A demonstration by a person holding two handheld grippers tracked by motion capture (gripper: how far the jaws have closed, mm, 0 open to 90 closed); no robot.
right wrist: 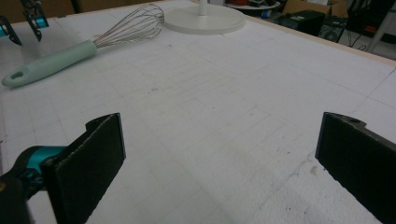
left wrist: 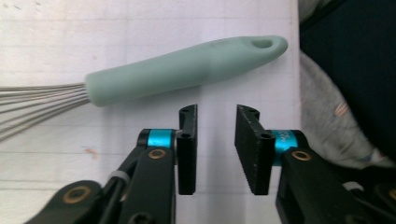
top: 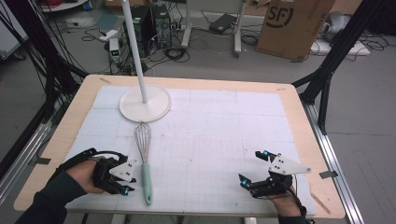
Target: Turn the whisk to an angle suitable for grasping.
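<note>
Resting near the front left of the tabletop (top: 299, 121), the left claw (top: 122, 183) stands released with a narrow gap between its black, ridged jaws, grasping nothing; in the left gripper view the jaws point at the whisk's handle (left wrist: 187, 70) and stop just short of it, apart from it. The right claw (top: 254, 169) at the front right is spread much wider, also released, and its two flat black jaws frame bare mat in the right gripper view. The whisk (top: 144, 161) lies flat on the white gridded mat (top: 215, 135), just beside the left claw, its pale mint handle smooth and rounded with a hanging hole at the end, its thin silver wire loops pointing toward the lamp base (top: 145, 104). That base is a round, flat white disc with a slim white pole (top: 135, 51) rising from it; the pole's top is cut off by the frame. The mat looks foam-like, scuffed and crumbly near the right claw's jaws. Light wood shows at the tabletop's edges. Dark sleeves (top: 51, 196) cover the forearms, cropped at the bottom.
</note>
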